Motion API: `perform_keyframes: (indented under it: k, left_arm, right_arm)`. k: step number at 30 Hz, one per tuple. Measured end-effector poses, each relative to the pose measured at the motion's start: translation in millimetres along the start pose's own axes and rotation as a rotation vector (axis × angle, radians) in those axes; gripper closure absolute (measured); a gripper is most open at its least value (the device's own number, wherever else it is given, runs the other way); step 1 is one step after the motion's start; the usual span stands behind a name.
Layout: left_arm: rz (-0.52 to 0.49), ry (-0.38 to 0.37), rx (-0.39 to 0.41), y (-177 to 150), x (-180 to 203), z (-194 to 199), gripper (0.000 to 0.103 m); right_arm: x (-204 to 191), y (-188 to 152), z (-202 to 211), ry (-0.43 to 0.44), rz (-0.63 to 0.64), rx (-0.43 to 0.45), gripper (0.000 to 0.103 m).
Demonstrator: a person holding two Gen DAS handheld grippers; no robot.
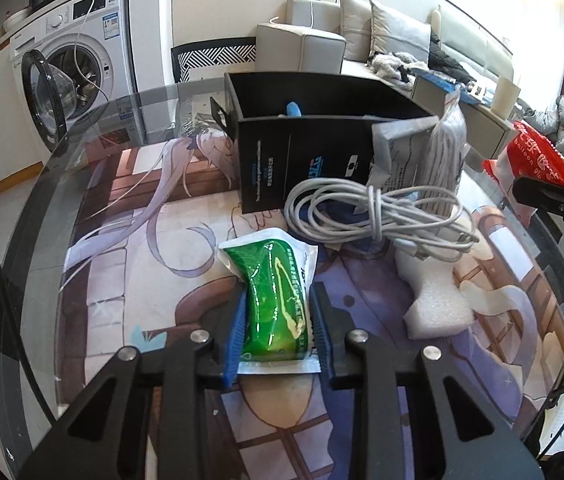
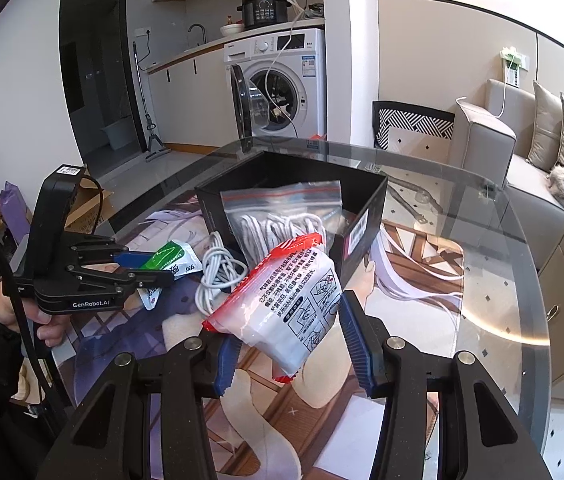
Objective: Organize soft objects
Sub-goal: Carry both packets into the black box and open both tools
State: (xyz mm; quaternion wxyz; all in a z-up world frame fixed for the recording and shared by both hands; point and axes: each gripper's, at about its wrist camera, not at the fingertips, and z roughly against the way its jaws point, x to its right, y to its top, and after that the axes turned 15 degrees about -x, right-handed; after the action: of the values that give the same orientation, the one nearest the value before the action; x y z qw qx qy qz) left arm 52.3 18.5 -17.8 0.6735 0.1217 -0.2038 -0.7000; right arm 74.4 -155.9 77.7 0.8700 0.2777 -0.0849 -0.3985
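- Pouch, green (image 1: 277,300), sits between the blue pads of the left gripper (image 1: 277,316), which pinch its sides; in the right wrist view it hangs clear of the mat.
- Right gripper (image 2: 290,340) has its jaws spread, yet the red-and-white bag (image 2: 294,304) rests tilted between them, above the table; firm contact cannot be told.
- Beyond the right jaws stands the black box (image 2: 362,216), a zip bag of cord (image 2: 282,216) leaning at it.
- White cable (image 1: 378,216) lies coiled ahead of the left jaws, foam piece (image 1: 438,304) to their right.
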Motion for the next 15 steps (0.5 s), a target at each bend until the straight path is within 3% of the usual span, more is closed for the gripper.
perform_keyframes:
  k: [15]
  left_arm:
    - [0.021,-0.016,0.135,13.7,5.1,51.3,0.074]
  right_arm:
    - [-11.7,13.4,25.0,0.011,-0.023,0.088,0.055]
